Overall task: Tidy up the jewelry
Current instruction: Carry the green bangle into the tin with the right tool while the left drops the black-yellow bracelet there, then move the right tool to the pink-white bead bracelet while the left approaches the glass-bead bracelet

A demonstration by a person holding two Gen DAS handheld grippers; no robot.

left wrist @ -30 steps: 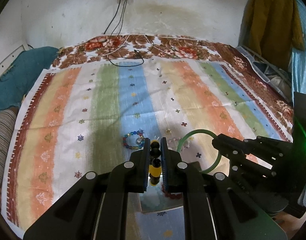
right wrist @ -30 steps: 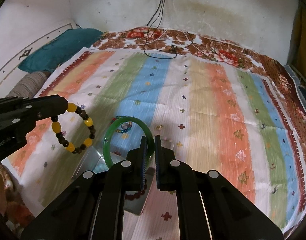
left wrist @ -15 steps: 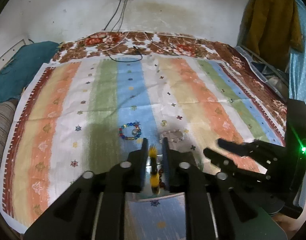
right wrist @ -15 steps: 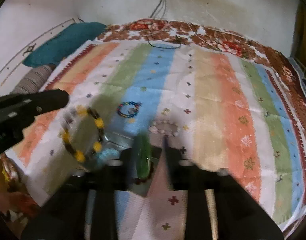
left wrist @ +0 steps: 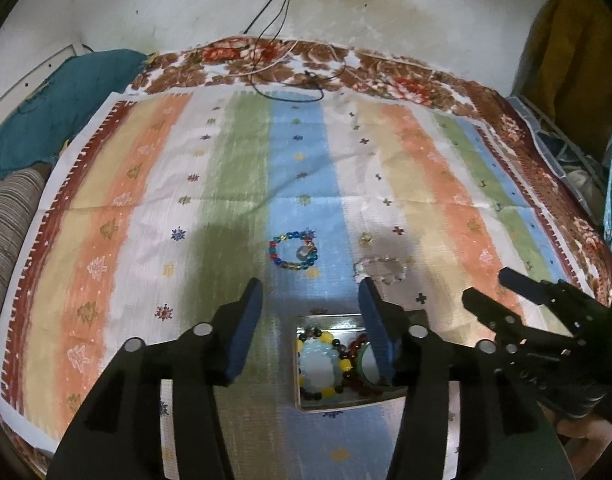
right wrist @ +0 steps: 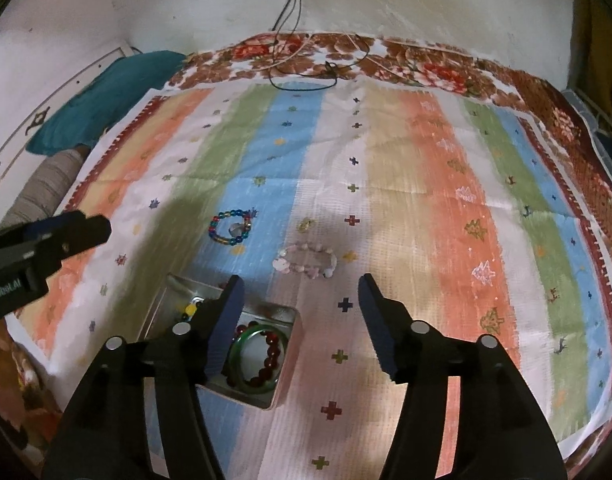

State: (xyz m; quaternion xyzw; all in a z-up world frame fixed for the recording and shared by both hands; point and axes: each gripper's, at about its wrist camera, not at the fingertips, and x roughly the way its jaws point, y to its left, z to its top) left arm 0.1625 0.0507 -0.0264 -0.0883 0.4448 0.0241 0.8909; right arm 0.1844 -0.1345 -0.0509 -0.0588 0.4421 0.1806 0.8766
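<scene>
A small metal tin (left wrist: 325,403) (right wrist: 284,390) lies on the striped cloth near its front edge. In it are a yellow-and-black bead bracelet (left wrist: 331,342), a green bangle (right wrist: 242,346) and a dark red bead bracelet (right wrist: 272,354). A multicoloured bead bracelet (left wrist: 293,250) (right wrist: 230,227) and a pale pink bead bracelet (left wrist: 379,270) (right wrist: 306,262) lie on the cloth beyond the tin. My left gripper (left wrist: 310,294) is open and empty above the tin. My right gripper (right wrist: 300,290) is open and empty, just right of the tin.
The striped cloth (left wrist: 146,200) covers a bed with a floral blanket (left wrist: 385,68) at the back. Cables (left wrist: 290,80) trail from the wall. A teal pillow (left wrist: 54,120) lies at the left. Clothes hang at the right (left wrist: 565,40).
Both grippers opened. The yellow-and-black bracelet left my left gripper and the green bangle left my right gripper; both now lie in the tin. Both grippers have lifted.
</scene>
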